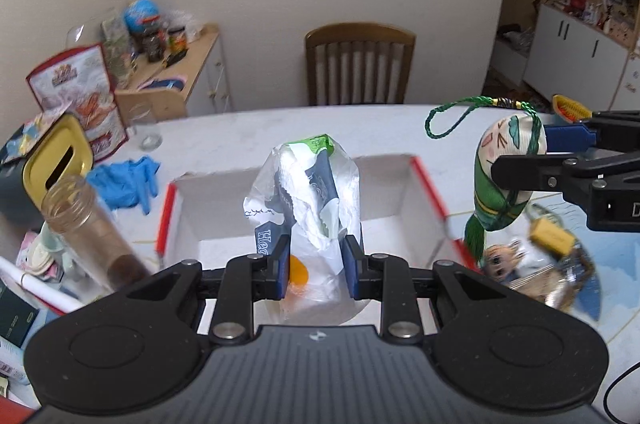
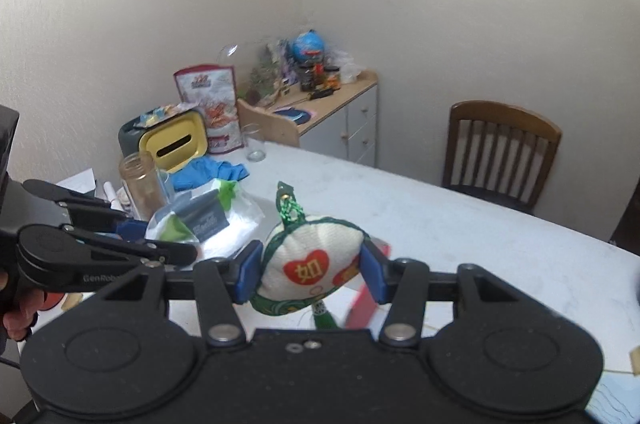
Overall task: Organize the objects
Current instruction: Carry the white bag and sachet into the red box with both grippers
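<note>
My left gripper (image 1: 316, 266) clamps plastic packet (image 1: 306, 192) above open box (image 1: 304, 200). My right gripper (image 2: 311, 274) pinches embroidered sachet (image 2: 310, 264), both off table (image 2: 480, 224).

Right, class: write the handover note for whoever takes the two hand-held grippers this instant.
Left hand-held gripper: shut on the plastic packet, held above the open white box.
Right hand-held gripper: shut on the embroidered sachet, held off the table.
Done: both items picked up.
Left: place both, probably in the box; blue gloves, jar and glass stand unsorted.
</note>
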`<state>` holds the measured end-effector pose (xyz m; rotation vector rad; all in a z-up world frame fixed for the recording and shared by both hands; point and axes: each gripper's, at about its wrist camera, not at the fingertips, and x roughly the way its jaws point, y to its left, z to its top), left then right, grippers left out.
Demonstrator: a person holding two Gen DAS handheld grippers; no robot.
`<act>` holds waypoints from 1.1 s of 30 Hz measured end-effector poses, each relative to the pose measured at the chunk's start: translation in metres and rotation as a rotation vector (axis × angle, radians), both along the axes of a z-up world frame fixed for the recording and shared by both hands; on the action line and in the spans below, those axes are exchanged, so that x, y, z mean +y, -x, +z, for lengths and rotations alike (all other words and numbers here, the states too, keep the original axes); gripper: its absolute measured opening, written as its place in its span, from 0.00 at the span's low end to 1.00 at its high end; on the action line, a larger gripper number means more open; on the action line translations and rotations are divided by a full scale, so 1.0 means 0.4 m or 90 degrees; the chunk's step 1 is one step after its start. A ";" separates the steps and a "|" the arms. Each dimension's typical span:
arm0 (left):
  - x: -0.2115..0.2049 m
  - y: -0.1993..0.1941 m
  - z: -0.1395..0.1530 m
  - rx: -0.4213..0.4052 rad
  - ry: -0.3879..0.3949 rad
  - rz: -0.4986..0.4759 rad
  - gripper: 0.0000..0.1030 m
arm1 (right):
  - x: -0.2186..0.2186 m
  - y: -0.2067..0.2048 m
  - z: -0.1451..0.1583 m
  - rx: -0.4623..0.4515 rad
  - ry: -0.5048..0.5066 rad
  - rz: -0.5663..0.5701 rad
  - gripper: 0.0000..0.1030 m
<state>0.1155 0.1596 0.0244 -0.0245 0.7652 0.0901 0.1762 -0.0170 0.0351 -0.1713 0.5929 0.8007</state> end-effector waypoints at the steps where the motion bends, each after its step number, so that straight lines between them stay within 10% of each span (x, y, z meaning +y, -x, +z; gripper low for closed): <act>1: 0.012 -0.006 -0.011 0.005 0.001 0.004 0.25 | 0.021 -0.004 -0.009 0.003 0.006 0.004 0.50; 18: 0.106 -0.120 -0.221 0.122 0.008 0.003 0.26 | 0.233 -0.044 -0.277 0.095 0.176 0.040 0.50; 33: 0.126 -0.159 -0.276 0.192 0.002 -0.014 0.31 | 0.295 -0.052 -0.313 0.120 0.226 0.056 0.59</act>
